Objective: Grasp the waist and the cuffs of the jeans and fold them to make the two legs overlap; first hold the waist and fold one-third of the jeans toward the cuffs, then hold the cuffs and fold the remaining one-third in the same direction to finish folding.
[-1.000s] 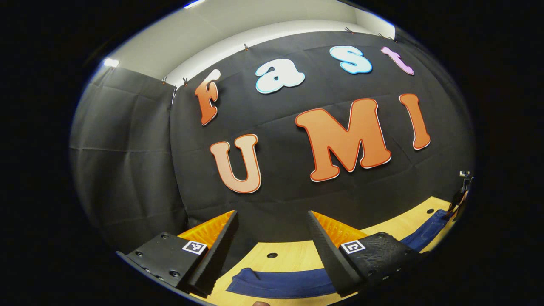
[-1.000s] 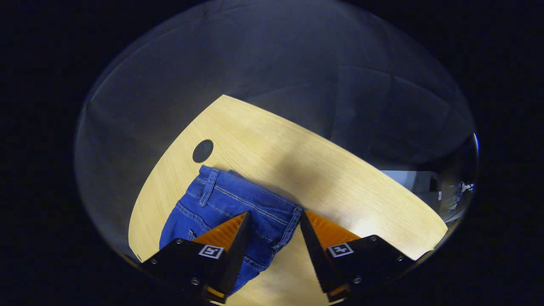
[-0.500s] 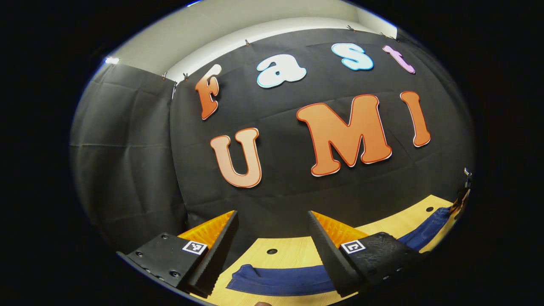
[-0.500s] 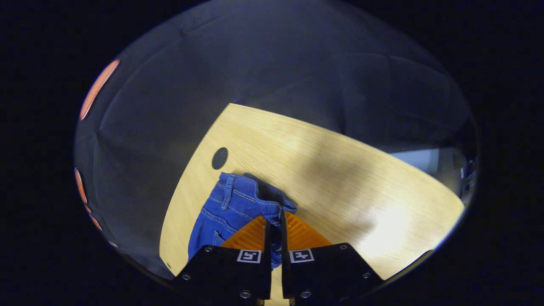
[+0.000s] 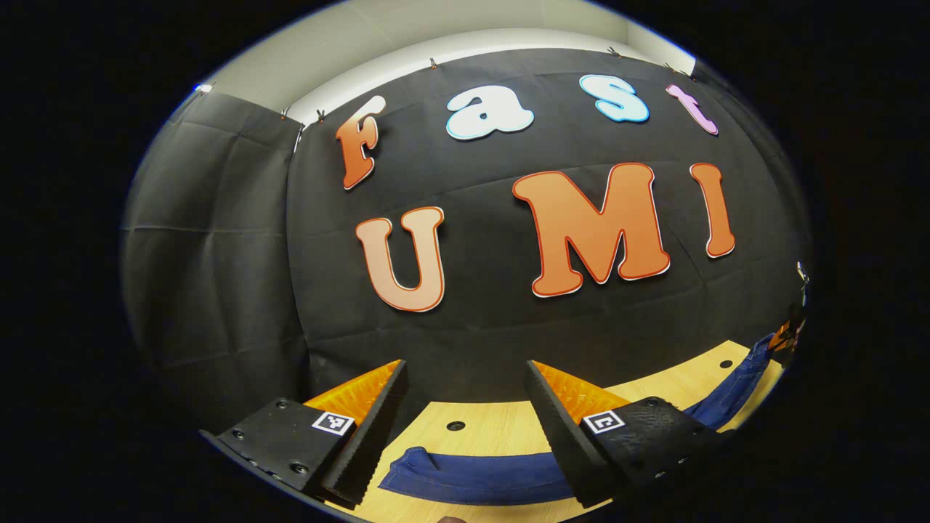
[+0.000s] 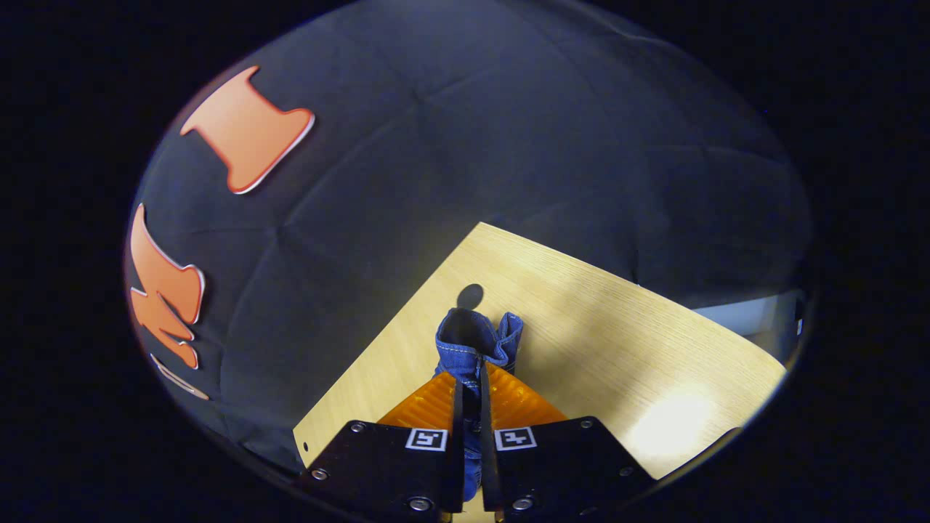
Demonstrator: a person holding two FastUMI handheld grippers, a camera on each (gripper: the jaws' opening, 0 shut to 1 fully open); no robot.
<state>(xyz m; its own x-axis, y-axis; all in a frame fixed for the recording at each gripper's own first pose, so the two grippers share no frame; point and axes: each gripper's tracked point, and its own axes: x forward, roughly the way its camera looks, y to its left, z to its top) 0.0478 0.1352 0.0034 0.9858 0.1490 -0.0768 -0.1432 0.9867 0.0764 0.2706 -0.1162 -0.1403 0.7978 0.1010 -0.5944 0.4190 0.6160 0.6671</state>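
**Jeans: soft and floppy, so grab the thick edges**

Jeans (image 6: 476,341) lie along the tabletop (image 6: 617,349) near its back edge. They bend and sag, so pinch the thick waist hem. Your right tongs (image 6: 470,396) are squeezed tight on the bunched waist near a tabletop corner. Your left tongs (image 5: 465,407) are wide open, holding nothing. The left gripper view shows the long leg (image 5: 472,476) lying flat.

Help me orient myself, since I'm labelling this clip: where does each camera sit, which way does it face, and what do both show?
Left gripper view: rides on the left gripper, facing the booth wall across the table; its own jaws stand open above the jeans.
Right gripper view: rides on the right gripper, looking down at the table corner; its jaws are shut on a bunched end of the jeans.
Shared: table, jeans, booth wall.
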